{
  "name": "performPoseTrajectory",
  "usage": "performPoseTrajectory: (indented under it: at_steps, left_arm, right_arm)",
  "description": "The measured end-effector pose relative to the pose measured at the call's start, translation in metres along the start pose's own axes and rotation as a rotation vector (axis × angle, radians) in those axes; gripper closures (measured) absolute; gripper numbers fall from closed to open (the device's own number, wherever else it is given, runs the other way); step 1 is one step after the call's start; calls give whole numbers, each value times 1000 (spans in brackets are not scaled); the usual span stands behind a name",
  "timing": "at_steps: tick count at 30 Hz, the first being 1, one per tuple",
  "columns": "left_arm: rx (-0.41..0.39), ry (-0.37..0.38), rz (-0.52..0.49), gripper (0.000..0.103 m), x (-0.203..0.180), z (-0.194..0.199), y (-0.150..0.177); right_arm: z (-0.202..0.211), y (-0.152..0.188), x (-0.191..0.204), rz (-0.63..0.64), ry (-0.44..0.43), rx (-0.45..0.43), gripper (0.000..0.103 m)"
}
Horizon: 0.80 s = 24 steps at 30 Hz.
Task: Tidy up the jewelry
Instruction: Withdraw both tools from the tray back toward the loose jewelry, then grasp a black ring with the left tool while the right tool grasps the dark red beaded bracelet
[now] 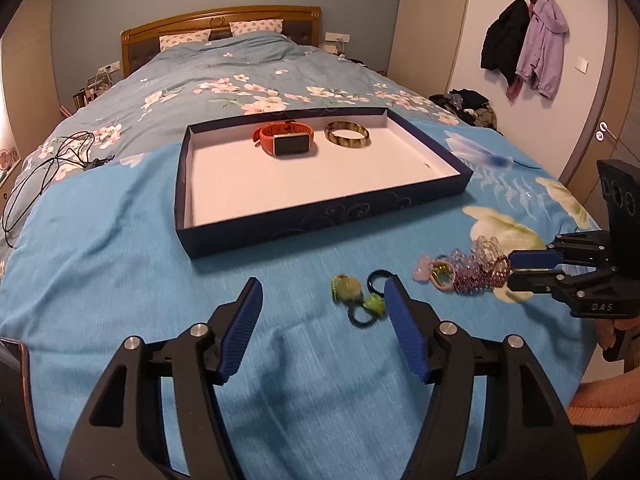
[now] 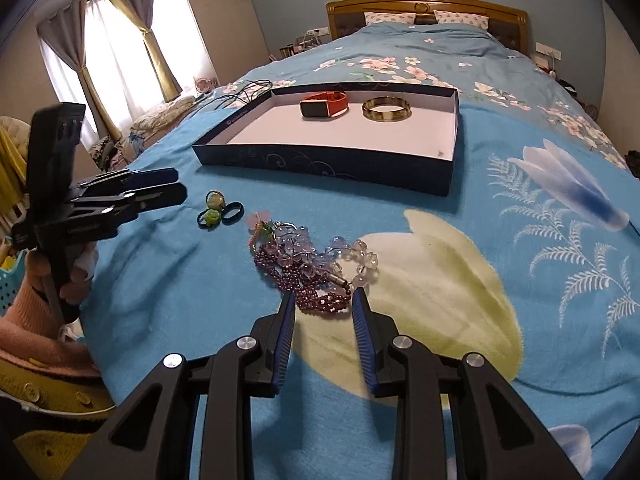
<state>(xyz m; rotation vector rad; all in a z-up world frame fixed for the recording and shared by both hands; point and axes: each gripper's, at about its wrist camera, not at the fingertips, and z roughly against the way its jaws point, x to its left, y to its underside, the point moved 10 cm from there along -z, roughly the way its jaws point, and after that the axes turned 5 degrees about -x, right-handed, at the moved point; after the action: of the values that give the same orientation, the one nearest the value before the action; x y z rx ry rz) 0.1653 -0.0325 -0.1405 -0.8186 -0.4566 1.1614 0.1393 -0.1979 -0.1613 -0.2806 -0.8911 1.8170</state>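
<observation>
A dark blue tray [image 1: 320, 216] [image 2: 320, 162] on the bed holds an orange watch [image 1: 285, 140] [image 2: 324, 105] and a brown bangle [image 1: 346, 133] [image 2: 386, 109]. On the blue cloth lie green hair ties and a black ring [image 1: 360, 294] [image 2: 218, 208] and a heap of purple and clear bead bracelets [image 1: 472, 268] [image 2: 316, 268]. My left gripper [image 1: 323, 294] [image 2: 182, 186] is open, close before the hair ties. My right gripper [image 2: 324, 300] [image 1: 510, 268] is open, its tips around the edge of the purple beads.
The bed [image 1: 224, 72] stretches behind the tray to a wooden headboard [image 1: 220, 20]. Black cables [image 1: 48, 168] lie at its left edge. Coats [image 1: 524, 48] hang on the right wall. A curtained window [image 2: 120, 48] is on the left.
</observation>
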Motion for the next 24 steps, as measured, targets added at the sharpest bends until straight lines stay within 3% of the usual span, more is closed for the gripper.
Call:
performPoseTrajectory:
  at_steps: [3, 6, 9, 24]
  left_arm:
    - [3, 8, 9, 39, -2, 0, 2]
    - [7, 11, 11, 39, -3, -1, 2]
    - [7, 15, 14, 39, -4, -1, 4]
    - [6, 45, -17, 39, -14, 2, 9]
  right_arm:
    - [-2, 0, 2, -3, 14, -10, 77]
    - [-3, -1, -2, -13, 41, -13, 94]
    - [0, -2, -2, -19, 42, -21, 98]
    - [37, -39, 26, 47, -18, -157, 98]
